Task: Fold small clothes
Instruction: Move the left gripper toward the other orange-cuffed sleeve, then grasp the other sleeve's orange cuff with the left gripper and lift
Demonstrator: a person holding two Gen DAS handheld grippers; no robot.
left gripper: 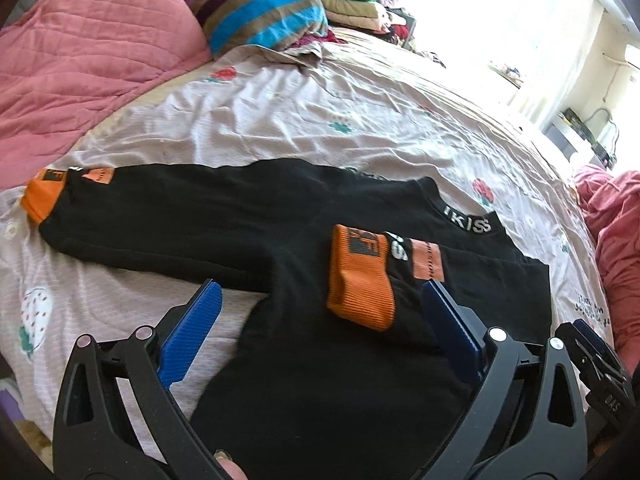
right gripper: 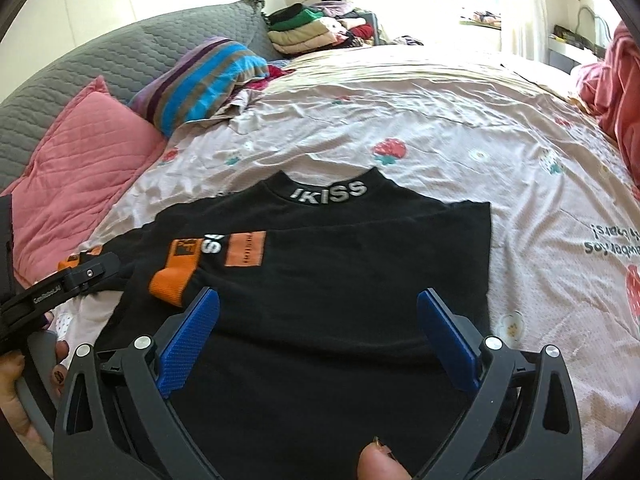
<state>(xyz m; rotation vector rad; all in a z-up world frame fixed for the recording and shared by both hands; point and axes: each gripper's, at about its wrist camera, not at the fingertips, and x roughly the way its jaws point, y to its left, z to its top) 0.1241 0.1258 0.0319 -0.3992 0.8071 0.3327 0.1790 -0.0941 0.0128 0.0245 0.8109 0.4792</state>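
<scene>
A small black sweatshirt [left gripper: 304, 360] with orange cuffs and an "IKISS" collar [left gripper: 468, 220] lies flat on the bed. Its right sleeve is folded across the chest, its orange cuff [left gripper: 360, 280] on the body. The left sleeve lies stretched out sideways, its orange cuff [left gripper: 40, 196] at the far left. My left gripper [left gripper: 320, 300] is open and empty, just above the chest and folded cuff. In the right wrist view the sweatshirt [right gripper: 340, 280] lies below my right gripper [right gripper: 318, 304], which is open and empty. The left gripper's body [right gripper: 72, 284] shows at the left edge there.
The flowered bedsheet [right gripper: 440, 128] is wrinkled. A pink quilted pillow [left gripper: 92, 52], a striped pillow [left gripper: 260, 8] and a pile of folded clothes [right gripper: 312, 28] sit at the head of the bed. A pink blanket [left gripper: 616, 232] lies at the right.
</scene>
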